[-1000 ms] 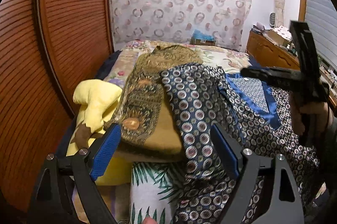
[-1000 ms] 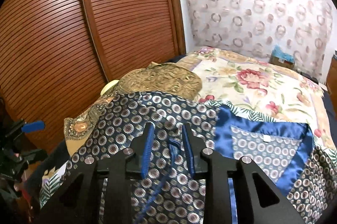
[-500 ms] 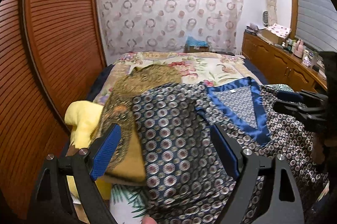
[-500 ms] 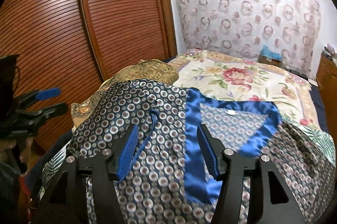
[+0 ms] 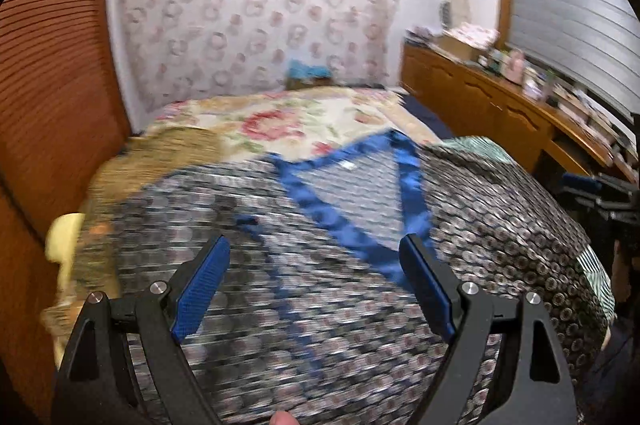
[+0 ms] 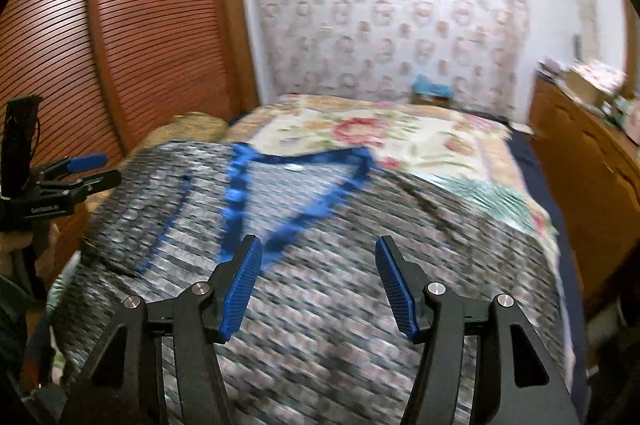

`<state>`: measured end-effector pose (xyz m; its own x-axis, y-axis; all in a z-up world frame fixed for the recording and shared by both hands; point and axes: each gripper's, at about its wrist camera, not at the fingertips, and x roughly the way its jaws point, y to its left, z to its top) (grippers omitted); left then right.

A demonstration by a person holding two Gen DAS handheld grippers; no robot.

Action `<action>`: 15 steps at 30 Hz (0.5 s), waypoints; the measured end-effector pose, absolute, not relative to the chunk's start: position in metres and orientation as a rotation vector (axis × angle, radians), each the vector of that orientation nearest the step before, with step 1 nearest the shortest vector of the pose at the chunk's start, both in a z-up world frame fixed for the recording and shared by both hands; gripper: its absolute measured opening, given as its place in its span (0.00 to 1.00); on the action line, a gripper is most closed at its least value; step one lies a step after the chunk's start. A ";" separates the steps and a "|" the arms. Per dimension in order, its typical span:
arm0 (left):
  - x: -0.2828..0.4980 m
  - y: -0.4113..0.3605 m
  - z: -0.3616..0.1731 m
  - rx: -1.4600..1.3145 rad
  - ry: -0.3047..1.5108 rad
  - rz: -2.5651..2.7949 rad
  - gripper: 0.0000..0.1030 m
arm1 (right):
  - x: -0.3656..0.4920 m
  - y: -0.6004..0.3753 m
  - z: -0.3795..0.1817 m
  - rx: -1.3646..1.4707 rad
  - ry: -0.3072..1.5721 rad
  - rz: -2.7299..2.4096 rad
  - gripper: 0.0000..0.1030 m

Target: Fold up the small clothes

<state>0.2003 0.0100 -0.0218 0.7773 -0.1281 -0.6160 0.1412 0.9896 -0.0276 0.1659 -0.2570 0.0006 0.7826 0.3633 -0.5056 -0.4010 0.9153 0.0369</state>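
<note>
Since the earlier frames, the right gripper (image 6: 318, 281) has released the patterned garment (image 5: 320, 265) and widened, and both tools have drawn back above it; the left gripper (image 5: 316, 285) is likewise spread and holds nothing. The garment lies spread flat on the bed (image 6: 400, 133), its blue-trimmed neckline (image 5: 352, 193) on the far side from the grippers. Judged step: flattening is complete, so the next move calls for gripping an edge to begin folding.

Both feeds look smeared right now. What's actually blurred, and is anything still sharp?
Left wrist view: motion blur smears the patterned robe and bedspread; the left hand-held gripper, open, stays sharp. Right wrist view: same smear on the robe and wardrobe; the right hand-held gripper, open, is crisp. Fisheye bends the edges in both views.
</note>
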 end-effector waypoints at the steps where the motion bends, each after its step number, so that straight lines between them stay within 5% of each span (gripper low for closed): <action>1: 0.205 0.000 -0.027 0.026 0.679 -0.167 0.84 | 0.163 -0.271 -0.002 -0.067 0.540 0.377 0.59; 15: 0.253 -0.120 -0.092 0.158 0.864 -0.361 0.84 | 0.148 -0.383 -0.036 0.051 0.688 0.085 0.59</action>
